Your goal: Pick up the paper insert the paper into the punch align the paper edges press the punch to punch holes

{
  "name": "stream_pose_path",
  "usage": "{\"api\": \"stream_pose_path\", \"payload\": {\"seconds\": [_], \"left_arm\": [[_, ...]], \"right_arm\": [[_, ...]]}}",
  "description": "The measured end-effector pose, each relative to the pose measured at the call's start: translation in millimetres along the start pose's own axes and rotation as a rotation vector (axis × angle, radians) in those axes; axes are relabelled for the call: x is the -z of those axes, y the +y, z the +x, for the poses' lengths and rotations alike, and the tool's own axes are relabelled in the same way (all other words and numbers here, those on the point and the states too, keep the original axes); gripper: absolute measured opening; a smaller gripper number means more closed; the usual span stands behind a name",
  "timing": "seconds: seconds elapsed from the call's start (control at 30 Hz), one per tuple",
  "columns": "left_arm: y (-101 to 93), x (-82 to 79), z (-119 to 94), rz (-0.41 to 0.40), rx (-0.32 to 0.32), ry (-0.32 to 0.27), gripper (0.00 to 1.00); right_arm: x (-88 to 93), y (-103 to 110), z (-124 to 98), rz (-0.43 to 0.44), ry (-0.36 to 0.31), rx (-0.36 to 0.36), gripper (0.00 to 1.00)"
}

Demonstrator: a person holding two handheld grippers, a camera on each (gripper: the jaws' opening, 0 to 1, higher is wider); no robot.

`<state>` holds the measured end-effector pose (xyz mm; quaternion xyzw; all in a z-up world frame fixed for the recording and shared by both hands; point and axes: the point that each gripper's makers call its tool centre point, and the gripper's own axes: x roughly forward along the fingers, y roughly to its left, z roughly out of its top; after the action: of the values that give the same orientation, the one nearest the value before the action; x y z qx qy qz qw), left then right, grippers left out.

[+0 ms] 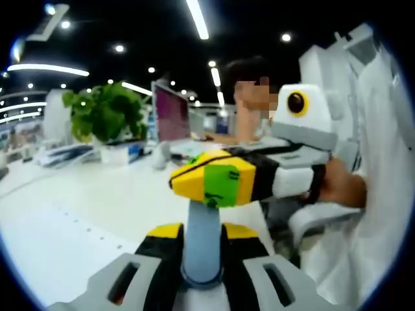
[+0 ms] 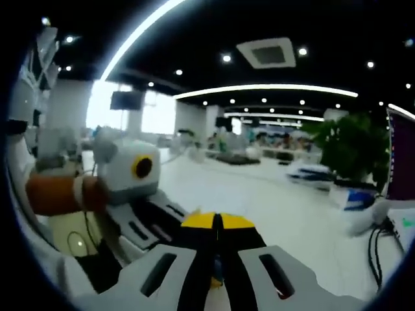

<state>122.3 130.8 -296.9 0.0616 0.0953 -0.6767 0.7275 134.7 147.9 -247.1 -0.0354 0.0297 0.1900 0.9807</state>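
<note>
Left yellow-tipped gripper [image 1: 202,228] jaws narrowly apart above long white table [image 1: 78,214], right yellow-tipped gripper [image 2: 217,223] jaws closed together on nothing, leafy green potted plant [image 1: 104,113] behind.

Right gripper [image 2: 217,228]: we see yellow-tipped jaws closed together. Left gripper [image 2: 133,178] enters alongside, a hand [image 2: 61,194] apparently holding it. White table [image 2: 259,191]; potted plant [image 2: 353,149] beyond.
</note>
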Motion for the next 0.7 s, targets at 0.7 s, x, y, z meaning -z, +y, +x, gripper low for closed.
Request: {"api": "stream_pose_path", "payload": {"seconds": [0.7], "left_arm": [[6.7,0.2,-0.1,-0.009,-0.001,0.004,0.25]], "right_arm": [[32.6,-10.7,2.3,0.277,-0.010,0.004,0.02]]}}
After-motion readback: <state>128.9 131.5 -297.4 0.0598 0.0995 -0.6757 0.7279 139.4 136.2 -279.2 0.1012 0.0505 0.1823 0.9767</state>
